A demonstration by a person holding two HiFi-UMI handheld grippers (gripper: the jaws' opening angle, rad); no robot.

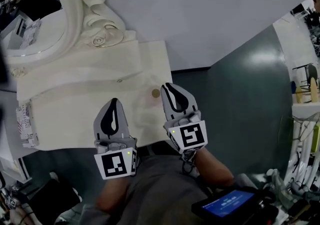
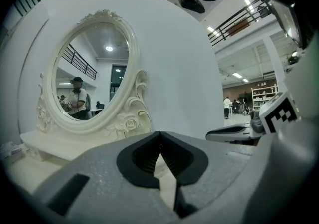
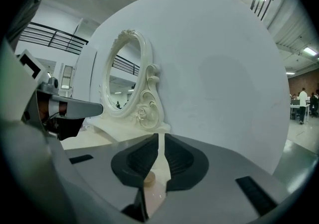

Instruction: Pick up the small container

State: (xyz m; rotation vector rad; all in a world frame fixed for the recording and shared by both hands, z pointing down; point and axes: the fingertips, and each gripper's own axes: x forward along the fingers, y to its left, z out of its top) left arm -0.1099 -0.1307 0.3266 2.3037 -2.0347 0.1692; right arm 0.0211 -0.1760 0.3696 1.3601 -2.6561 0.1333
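The small container (image 1: 156,93) is a low round tan pot that stands on the cream dressing table (image 1: 80,119) near its right edge. My right gripper (image 1: 166,85) is shut and holds nothing; its tip lies just right of the pot and slightly past it. In the right gripper view the pot (image 3: 148,177) shows below, through the slit behind the closed jaw tips (image 3: 158,136). My left gripper (image 1: 114,100) hovers over the table's front middle, shut and empty, a short way left of the pot. In the left gripper view (image 2: 160,133) the pot is hidden.
An ornate oval mirror (image 1: 45,19) stands at the table's back left against a white wall (image 1: 210,14). A printed packet (image 1: 25,124) lies at the table's left edge. Grey floor (image 1: 245,109) lies to the right. A device with a blue screen (image 1: 227,204) is at bottom right.
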